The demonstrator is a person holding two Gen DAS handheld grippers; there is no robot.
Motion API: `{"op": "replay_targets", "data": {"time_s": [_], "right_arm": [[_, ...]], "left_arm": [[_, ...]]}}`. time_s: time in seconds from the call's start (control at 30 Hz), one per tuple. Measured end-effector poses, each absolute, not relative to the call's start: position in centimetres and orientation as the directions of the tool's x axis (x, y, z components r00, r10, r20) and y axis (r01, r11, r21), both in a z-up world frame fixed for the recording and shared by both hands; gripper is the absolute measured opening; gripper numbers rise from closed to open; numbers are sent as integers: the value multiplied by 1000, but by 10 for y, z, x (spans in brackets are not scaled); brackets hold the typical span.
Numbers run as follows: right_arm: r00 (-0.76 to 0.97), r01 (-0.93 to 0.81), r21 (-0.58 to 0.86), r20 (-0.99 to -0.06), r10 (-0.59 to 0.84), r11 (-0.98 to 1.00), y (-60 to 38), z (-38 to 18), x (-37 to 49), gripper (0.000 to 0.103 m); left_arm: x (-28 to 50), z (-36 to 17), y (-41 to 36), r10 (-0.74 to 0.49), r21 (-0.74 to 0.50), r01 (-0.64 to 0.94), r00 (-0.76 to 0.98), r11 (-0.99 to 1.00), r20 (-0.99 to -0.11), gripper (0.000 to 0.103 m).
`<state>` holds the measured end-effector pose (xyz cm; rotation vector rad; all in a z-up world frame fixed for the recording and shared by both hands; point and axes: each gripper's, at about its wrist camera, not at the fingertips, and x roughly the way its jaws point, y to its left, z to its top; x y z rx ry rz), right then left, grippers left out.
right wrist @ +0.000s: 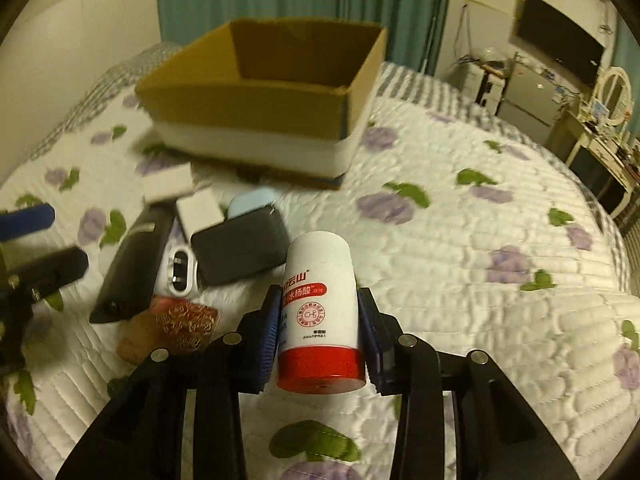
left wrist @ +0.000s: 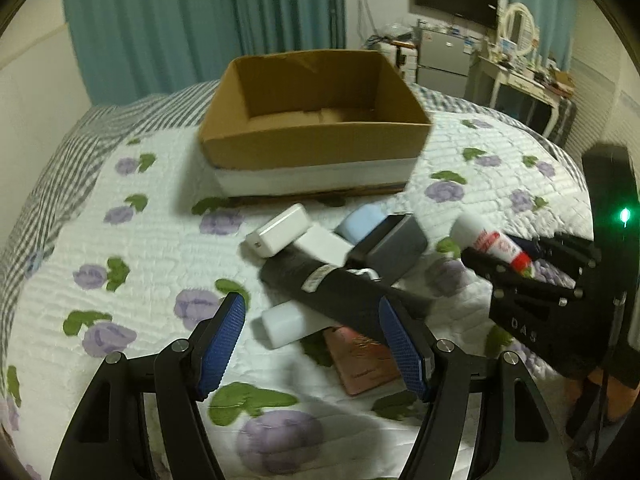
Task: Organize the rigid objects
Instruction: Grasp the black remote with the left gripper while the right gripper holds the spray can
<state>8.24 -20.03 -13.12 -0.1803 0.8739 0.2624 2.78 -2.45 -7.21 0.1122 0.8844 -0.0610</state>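
- On the quilted bed (right wrist: 460,248), the cardboard box (right wrist: 256,92) sits at the far side, open-topped and, as far as I can see, with nothing inside yet.
- My right hand-held gripper (right wrist: 320,336) is clamped on the white bottle (right wrist: 318,312) with a red cap; the pads press its sides low on the body, the cap end toward the camera and the white end pointing away.
- In the left wrist view the same bottle (left wrist: 490,242) appears lifted at the right of the pile, clear of the quilt.
- My left hand-held gripper (left wrist: 312,344) is spread wide and holding nothing, hovering over the near end of the pile: a long black case (left wrist: 340,284), a white block (left wrist: 286,322) and a pinkish card (left wrist: 368,364) beneath it.
- Farther off lie a white adapter (left wrist: 278,230), a pale blue case (left wrist: 362,220) and a grey box (left wrist: 394,250), all crowded and touching.
- I judge the step in hand to be carrying the bottle to the box. To do it well I would keep the grip steady, raise it above the near rim, move over the open middle, lower it and only then release.
- The bottle is smooth and round, so it may slip or roll; laying it down inside seems safer than dropping it.
- I would keep the left gripper away from the right one's path.
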Motion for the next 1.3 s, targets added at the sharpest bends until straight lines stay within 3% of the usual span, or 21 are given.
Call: {"op": "replay_targets", "data": {"time_s": [0.33,0.87,1.17,1.27,1.3], "right_arm": [[658,-255,-6,-734,169,967,-212,-107,87,36],[662,-252,-10,-731,164,968,-212,-108,83,36],[647,-239,-9,-747,152,971,-214,-114,87,36],[642,-236,-1,-751,155,972,-216,-116,88,36],[640,-235,0,-752,155,972,-216,-116,89,36]], "left_arm": [[31,-90,-62,26,195,204,626,960,-780,72],[58,-63,-59,45,326,205,784,923,-620,72],[116,-96,-71,-20,307,325,715,895,-698,72],[120,-110,-67,-29,283,343,680,895,-732,69],[120,-111,-65,-35,273,345,674,898,-737,62]]}}
